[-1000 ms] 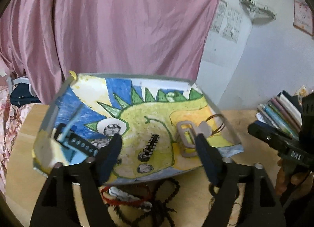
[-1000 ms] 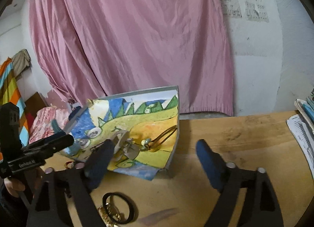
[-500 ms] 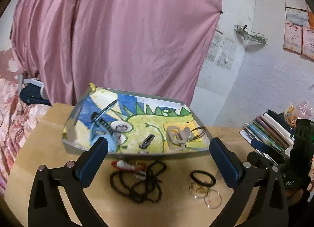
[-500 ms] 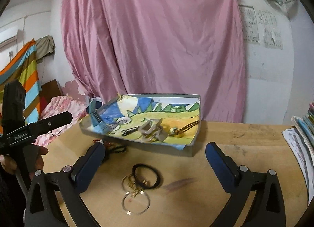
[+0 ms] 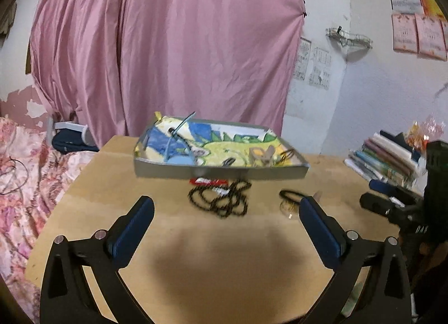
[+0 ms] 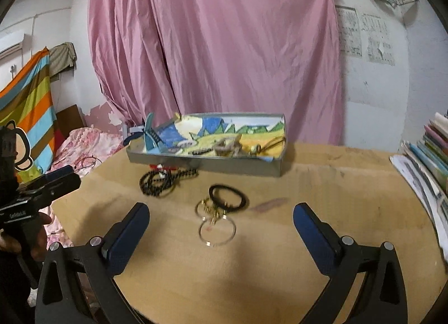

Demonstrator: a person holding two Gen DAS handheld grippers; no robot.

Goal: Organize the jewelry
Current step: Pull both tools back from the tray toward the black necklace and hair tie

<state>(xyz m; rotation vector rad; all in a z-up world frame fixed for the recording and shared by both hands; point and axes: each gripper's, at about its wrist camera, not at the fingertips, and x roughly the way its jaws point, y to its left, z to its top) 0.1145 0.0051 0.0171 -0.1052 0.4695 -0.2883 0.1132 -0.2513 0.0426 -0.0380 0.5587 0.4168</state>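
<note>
Jewelry lies on the wooden table (image 6: 322,184): a grey tray (image 6: 224,165) lined with a bright dinosaur drawing, then a black bead necklace (image 5: 221,200), black hair tie (image 6: 229,196), thin gold hoops (image 6: 217,230). Left gripper (image 5: 224,221) and right gripper (image 6: 221,224) gape wide, empty.

Pink curtain (image 5: 168,52) against white wall (image 6: 386,94)

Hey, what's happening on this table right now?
A person holds two open grippers, left and right, above a wooden table, neither gripping anything. A shallow grey tray lined with a colourful drawing already holds some pieces. A black beaded necklace, black hair tie and thin gold hoops lie loose on the table.
</note>
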